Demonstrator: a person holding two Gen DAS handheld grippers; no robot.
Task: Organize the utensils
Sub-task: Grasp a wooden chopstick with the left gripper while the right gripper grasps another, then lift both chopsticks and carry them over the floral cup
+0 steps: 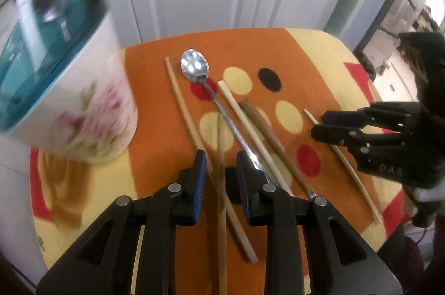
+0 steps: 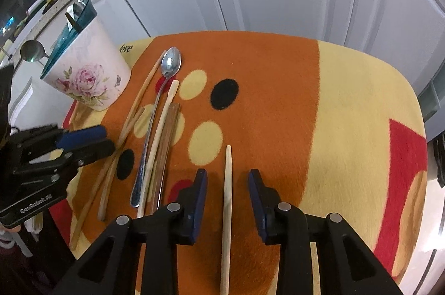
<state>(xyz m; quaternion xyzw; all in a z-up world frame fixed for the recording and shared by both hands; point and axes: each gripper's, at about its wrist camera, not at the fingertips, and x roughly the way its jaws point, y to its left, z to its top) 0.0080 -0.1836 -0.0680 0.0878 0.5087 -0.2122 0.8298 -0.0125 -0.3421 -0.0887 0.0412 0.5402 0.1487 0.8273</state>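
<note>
Between the right gripper's [image 2: 227, 188] spread pads lies a pale chopstick [image 2: 226, 211], running from the bottom edge of the right wrist view straight up the middle, its long axis in line with the fingers; the pads stand clear of it on both sides, so nothing is pinched yet. For this stick the right hand is plainly the nearer one, and it looks as if closing the jaws is all that is needed. In the left wrist view the left gripper [image 1: 221, 170] is also parted, with a brown chopstick [image 1: 221, 211] passing lengthwise through the gap, untouched by either pad as far as I can tell. A spoon [image 1: 194, 67] and more sticks fan out above centre on the orange spotted cloth [image 2: 278, 67]. At the upper left stands the floral holder [image 2: 89, 72], a spoon already in it, well apart from both grippers and closer to the left one.
</note>
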